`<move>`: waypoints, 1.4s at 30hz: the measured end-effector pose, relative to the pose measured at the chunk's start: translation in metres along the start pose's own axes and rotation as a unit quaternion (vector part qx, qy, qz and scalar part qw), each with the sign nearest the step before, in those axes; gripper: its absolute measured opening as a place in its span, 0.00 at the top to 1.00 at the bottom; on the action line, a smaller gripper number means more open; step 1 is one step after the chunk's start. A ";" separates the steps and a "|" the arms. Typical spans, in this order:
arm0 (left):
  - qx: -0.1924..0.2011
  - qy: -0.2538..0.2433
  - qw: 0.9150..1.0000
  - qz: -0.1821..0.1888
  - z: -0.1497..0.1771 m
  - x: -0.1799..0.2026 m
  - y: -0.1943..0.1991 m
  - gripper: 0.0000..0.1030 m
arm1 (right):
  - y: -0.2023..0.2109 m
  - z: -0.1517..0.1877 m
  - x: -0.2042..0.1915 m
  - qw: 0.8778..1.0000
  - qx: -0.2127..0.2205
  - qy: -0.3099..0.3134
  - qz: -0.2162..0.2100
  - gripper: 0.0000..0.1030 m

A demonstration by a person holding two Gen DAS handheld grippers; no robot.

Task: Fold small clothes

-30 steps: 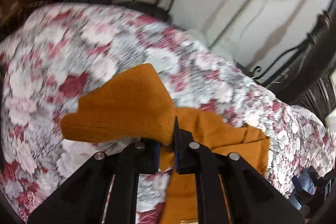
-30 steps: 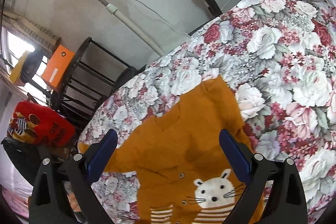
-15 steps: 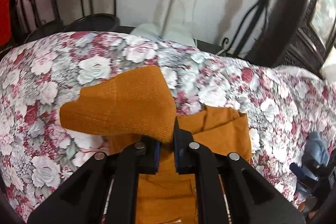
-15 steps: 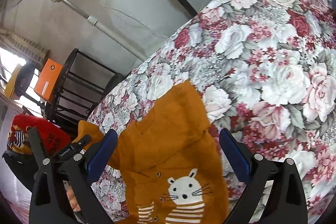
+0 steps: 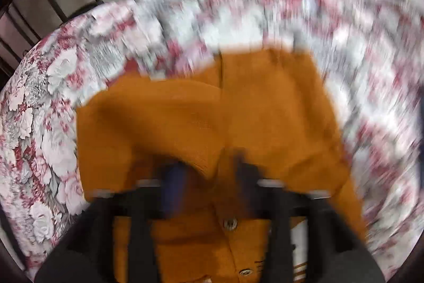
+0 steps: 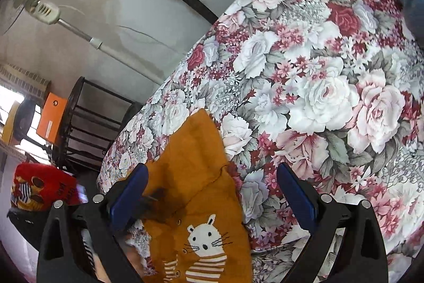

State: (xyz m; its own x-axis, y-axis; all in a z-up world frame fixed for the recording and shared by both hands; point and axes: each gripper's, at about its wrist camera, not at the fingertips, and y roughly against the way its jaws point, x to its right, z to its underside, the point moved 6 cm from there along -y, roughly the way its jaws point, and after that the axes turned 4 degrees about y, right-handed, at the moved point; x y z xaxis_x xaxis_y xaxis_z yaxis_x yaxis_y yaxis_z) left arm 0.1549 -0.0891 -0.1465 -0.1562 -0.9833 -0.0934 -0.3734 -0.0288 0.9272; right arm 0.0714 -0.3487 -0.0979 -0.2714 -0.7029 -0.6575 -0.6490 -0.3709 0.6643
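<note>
A mustard-orange knitted cardigan (image 5: 265, 108) lies on the floral bedsheet (image 5: 47, 102); its front buttons (image 5: 229, 223) show in the left wrist view. One sleeve (image 5: 159, 123) is folded across the body. My left gripper (image 5: 208, 179) hangs just over it, blurred. Its jaws are opening, with the sleeve's cuff loose between the parted fingers. In the right wrist view the cardigan (image 6: 196, 163) shows a white cat face (image 6: 205, 238) with stripes below. My right gripper (image 6: 212, 200) stands open above it, its blue pads (image 6: 129, 199) wide apart and holding nothing.
The floral sheet (image 6: 318, 97) spreads out to the right of the garment. A blue object (image 6: 410, 4) lies at the far right edge. Beyond the bed stand a pedestal fan (image 6: 45, 9), a black metal rack (image 6: 87, 129) with an orange box (image 6: 51, 118), and a red bag (image 6: 39, 184).
The left gripper carried the sleeve across and down onto the cardigan's body, and its jaws, shut on the cuff before, have parted. The right gripper drifted slightly and stayed open.
</note>
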 end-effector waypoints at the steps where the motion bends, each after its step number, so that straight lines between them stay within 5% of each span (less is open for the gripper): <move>1: 0.004 -0.012 1.000 -0.021 0.005 0.002 -0.003 0.29 | -0.002 0.001 -0.001 1.000 -0.002 -0.003 -0.001 0.05; 4: 0.010 -0.026 0.999 -0.018 0.007 0.002 0.005 0.28 | -0.013 0.003 -0.013 1.000 -0.012 0.002 -0.007 0.05; 9: 0.033 0.067 0.997 0.031 -0.009 -0.041 0.031 0.15 | -0.039 0.014 -0.046 0.999 -0.036 0.038 -0.013 0.07; 14: 0.023 0.148 0.989 0.000 -0.011 -0.104 0.021 0.15 | -0.075 0.028 -0.079 0.994 -0.064 0.091 -0.008 0.24; 18: -0.010 0.186 0.981 -0.047 -0.001 -0.146 -0.001 0.15 | -0.102 0.035 -0.109 0.989 -0.074 0.127 -0.004 0.27; 28: -0.072 0.154 0.982 -0.080 0.021 -0.167 -0.040 0.15 | -0.168 0.047 -0.153 0.985 -0.089 0.148 -0.011 0.27; 30: -0.076 0.147 0.982 -0.087 0.023 -0.170 -0.043 0.14 | -0.178 0.053 -0.150 0.979 -0.098 0.178 0.019 0.31; 32: -0.082 0.144 0.982 -0.095 0.026 -0.173 -0.047 0.11 | -0.186 0.059 -0.133 0.973 -0.107 0.196 0.053 0.83; 33: -0.086 0.145 0.981 -0.098 0.028 -0.175 -0.050 0.11 | -0.187 0.060 -0.123 0.974 -0.115 0.185 0.059 0.92; 37: -0.088 0.132 0.982 -0.105 0.033 -0.179 -0.056 0.08 | -0.169 0.060 -0.082 0.985 -0.135 0.099 0.048 0.94; 40: -0.086 0.109 0.983 -0.121 0.041 -0.178 -0.060 0.06 | -0.162 0.070 -0.060 0.981 -0.162 0.085 0.063 0.80; 42: -0.087 0.104 0.983 -0.121 0.044 -0.176 -0.060 0.06 | -0.156 0.070 -0.045 0.982 -0.162 0.074 0.061 0.81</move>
State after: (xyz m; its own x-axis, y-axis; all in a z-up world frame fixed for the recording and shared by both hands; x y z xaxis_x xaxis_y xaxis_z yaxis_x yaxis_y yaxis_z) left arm 0.1640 0.0932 -0.2016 0.1149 -0.9587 -0.2601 -0.2123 -0.2795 0.9364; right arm 0.1353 -0.2165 -0.1968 -0.2113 -0.8259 -0.5228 -0.3513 -0.4350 0.8291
